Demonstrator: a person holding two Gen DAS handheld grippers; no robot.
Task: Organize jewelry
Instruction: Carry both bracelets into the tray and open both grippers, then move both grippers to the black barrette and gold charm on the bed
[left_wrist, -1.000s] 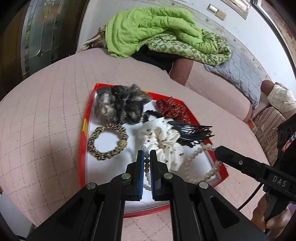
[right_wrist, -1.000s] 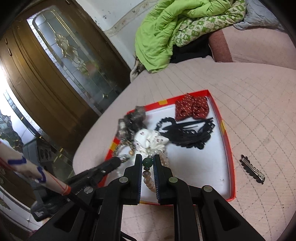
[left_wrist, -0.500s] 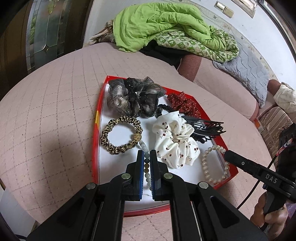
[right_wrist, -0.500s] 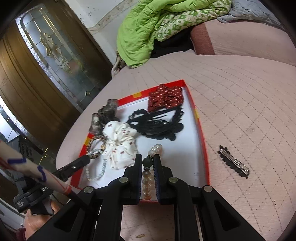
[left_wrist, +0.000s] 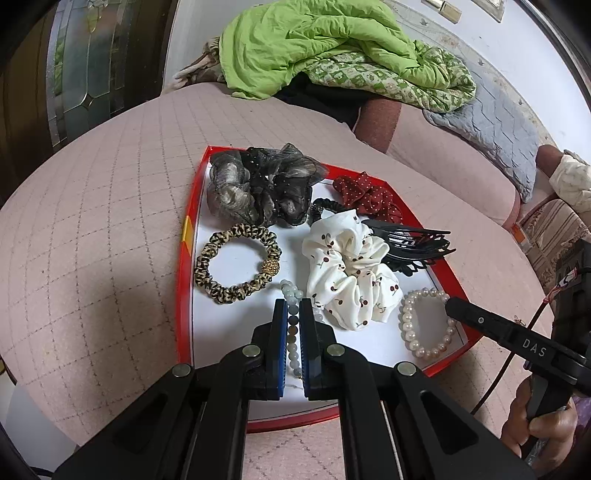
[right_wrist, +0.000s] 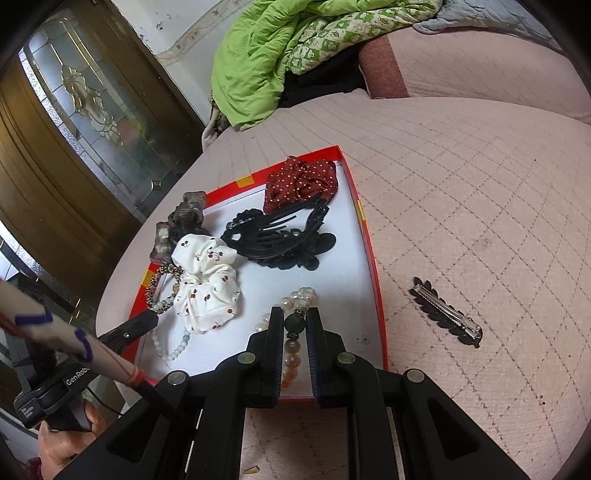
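A red-rimmed tray (left_wrist: 184, 295) with a white floor lies on the pink quilted bed. My left gripper (left_wrist: 293, 304) is shut on a pale green bead bracelet (left_wrist: 289, 290) over the tray's near side, next to a white cherry-print scrunchie (left_wrist: 347, 273). My right gripper (right_wrist: 295, 314) is shut on a pearl bracelet (right_wrist: 291, 356), with its dark green bead (right_wrist: 295, 322) between the pads. The left wrist view shows this pearl bracelet (left_wrist: 406, 321) as a loop in the tray's near right corner, with the right gripper's tip (left_wrist: 458, 310) at it.
The tray also holds a leopard-print scrunchie (left_wrist: 236, 267), a black and grey gauze scrunchie (left_wrist: 258, 188), a red dotted scrunchie (right_wrist: 303, 181) and black hair claws (right_wrist: 284, 240). A black barrette (right_wrist: 447, 312) lies on the quilt right of the tray. Green bedding (left_wrist: 314, 48) is piled behind.
My right gripper has sunk toward the tray's near right corner with the pearl bracelet, which now lies as a loop there. The left gripper keeps its hold in place.
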